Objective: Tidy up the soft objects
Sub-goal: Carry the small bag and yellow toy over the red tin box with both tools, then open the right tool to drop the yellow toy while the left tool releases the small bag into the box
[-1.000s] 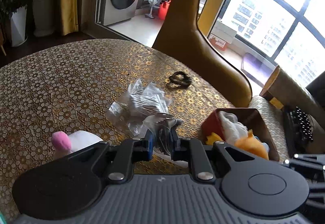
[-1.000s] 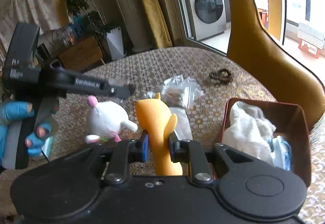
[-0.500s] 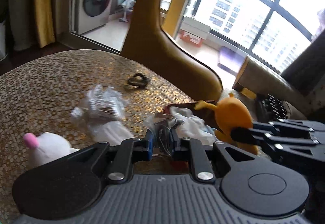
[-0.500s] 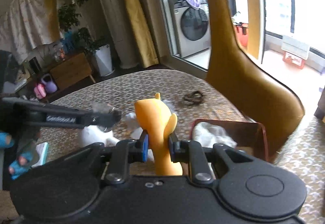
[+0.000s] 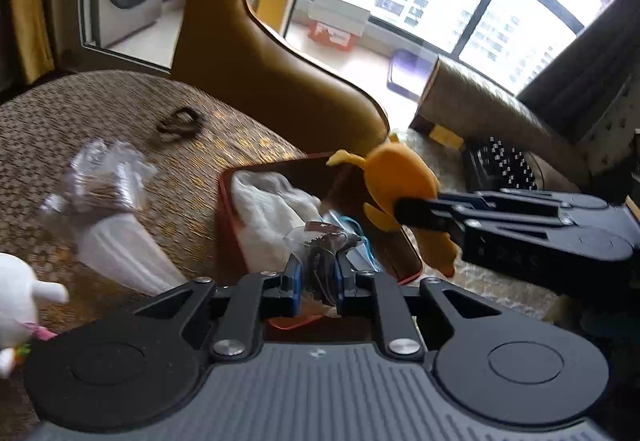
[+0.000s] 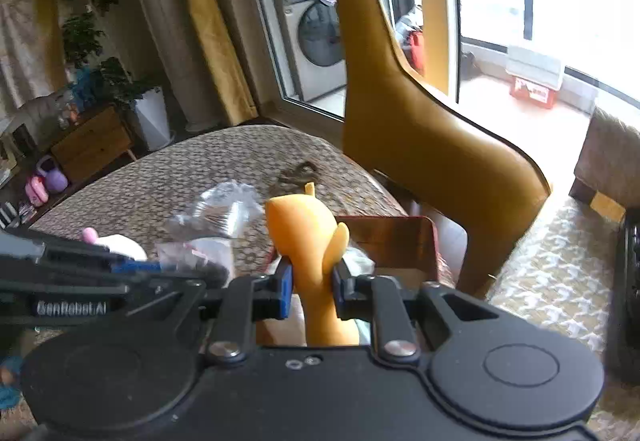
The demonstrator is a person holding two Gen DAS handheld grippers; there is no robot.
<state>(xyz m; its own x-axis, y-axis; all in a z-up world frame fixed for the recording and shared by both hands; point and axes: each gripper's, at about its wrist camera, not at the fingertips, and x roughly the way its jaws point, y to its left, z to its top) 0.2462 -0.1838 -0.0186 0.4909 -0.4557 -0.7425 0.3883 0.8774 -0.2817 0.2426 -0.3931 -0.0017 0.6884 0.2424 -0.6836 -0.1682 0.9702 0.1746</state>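
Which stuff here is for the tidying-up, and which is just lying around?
For the tidying:
- orange toy, held in the right gripper
- small plastic bag, held in the left gripper
- red box
- white toy

Just lying around:
- hair tie
- chair
- washing machine

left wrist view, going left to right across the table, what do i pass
white plush toy → clear plastic bags → red box with white cloth → orange plush toy held by the right gripper
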